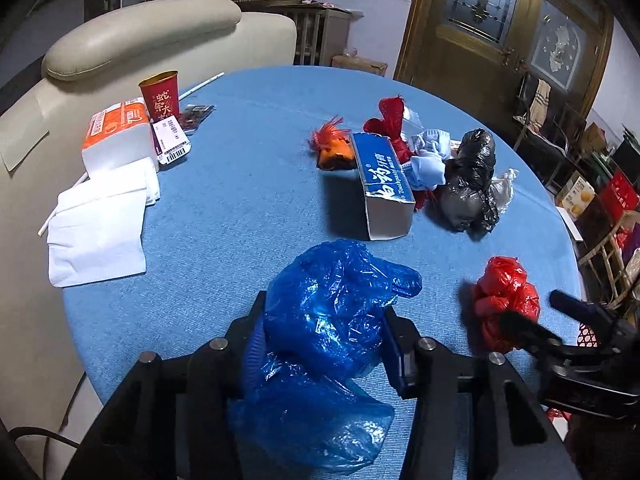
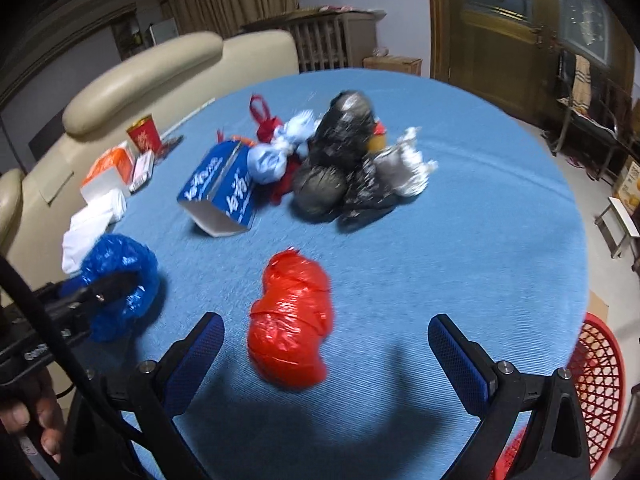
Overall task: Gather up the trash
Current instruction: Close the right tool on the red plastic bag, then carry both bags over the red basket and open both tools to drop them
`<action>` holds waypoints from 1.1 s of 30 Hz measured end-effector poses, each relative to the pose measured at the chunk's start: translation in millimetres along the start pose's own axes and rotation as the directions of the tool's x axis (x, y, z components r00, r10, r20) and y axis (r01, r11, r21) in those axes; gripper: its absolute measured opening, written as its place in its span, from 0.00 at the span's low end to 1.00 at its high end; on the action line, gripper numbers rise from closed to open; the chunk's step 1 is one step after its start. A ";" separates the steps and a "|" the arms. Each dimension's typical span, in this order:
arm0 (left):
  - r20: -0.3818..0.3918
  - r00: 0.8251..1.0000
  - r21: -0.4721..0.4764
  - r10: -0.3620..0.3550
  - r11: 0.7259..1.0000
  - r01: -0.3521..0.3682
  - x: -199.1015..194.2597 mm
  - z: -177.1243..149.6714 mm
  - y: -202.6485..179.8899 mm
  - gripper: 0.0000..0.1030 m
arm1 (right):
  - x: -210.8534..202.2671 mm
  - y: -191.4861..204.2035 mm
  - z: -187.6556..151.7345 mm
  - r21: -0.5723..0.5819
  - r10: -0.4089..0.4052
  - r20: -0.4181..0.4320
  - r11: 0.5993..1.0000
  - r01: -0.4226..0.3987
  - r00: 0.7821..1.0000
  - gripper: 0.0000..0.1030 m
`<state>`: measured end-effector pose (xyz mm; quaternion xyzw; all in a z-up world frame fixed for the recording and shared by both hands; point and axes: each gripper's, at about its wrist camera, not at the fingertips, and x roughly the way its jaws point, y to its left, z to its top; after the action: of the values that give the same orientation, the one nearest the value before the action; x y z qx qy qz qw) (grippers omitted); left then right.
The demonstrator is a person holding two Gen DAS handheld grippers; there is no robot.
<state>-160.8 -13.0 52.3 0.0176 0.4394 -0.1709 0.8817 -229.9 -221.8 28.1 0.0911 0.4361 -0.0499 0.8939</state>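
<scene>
My left gripper (image 1: 324,320) is shut on a crumpled blue plastic bag (image 1: 332,312) near the front of the round blue table (image 1: 240,200). The bag also shows in the right wrist view (image 2: 120,276). My right gripper (image 2: 326,340) is open, its jaws wide on either side of a balled red plastic bag (image 2: 292,320), not touching it. The red bag shows in the left wrist view (image 1: 504,300) with my right gripper (image 1: 536,316) around it. Further back lie a blue toothpaste box (image 1: 384,184), black bags (image 1: 472,176) and a silver wrapper (image 2: 404,168).
A red paper cup (image 1: 162,94), a tissue pack (image 1: 116,132) and white napkins (image 1: 100,224) lie at the table's left. A beige sofa (image 1: 132,36) stands behind. A red mesh basket (image 2: 600,384) sits below the table's right edge.
</scene>
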 end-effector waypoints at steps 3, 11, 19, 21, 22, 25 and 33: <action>0.002 1.000 0.000 0.000 1.000 0.000 -1.1 0.4 -1.8 0.50 | 13.4 2.2 -1.1 0.002 0.043 -0.052 0.999 -0.043 0.998 0.53; 0.022 1.000 0.028 -0.003 1.000 0.002 -9.4 5.2 -15.9 0.50 | -3.2 -2.9 -4.7 0.015 0.063 -0.018 0.998 -0.063 0.998 0.42; 0.024 1.000 0.070 -0.012 0.997 0.011 -14.7 11.9 -43.0 0.50 | -38.8 -26.0 -4.0 0.047 0.034 0.052 0.998 -0.037 0.998 0.42; 0.023 1.000 0.085 -0.020 0.996 0.018 -15.6 12.7 -51.0 0.50 | -47.9 -35.1 -5.6 0.064 0.026 0.069 0.997 -0.031 0.997 0.42; 0.023 0.999 0.095 -0.024 0.995 0.022 -16.0 13.3 -55.5 0.50 | -52.6 -40.2 -6.5 0.074 0.021 0.078 0.997 -0.027 0.997 0.42; 0.025 0.999 0.120 -0.037 0.992 0.034 -16.8 15.0 -69.6 0.50 | -63.7 -53.2 -9.7 0.099 0.003 0.100 0.995 -0.013 0.995 0.42; 0.023 0.996 0.194 -0.084 0.978 0.078 -18.8 19.2 -110.1 0.50 | -91.8 -102.5 -24.6 0.187 -0.079 0.143 0.981 0.052 0.987 0.42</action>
<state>-191.4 -114.7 91.8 0.0824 0.4073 -0.2485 0.8750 -322.6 -316.2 73.4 0.1544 0.3642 -0.1261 0.9097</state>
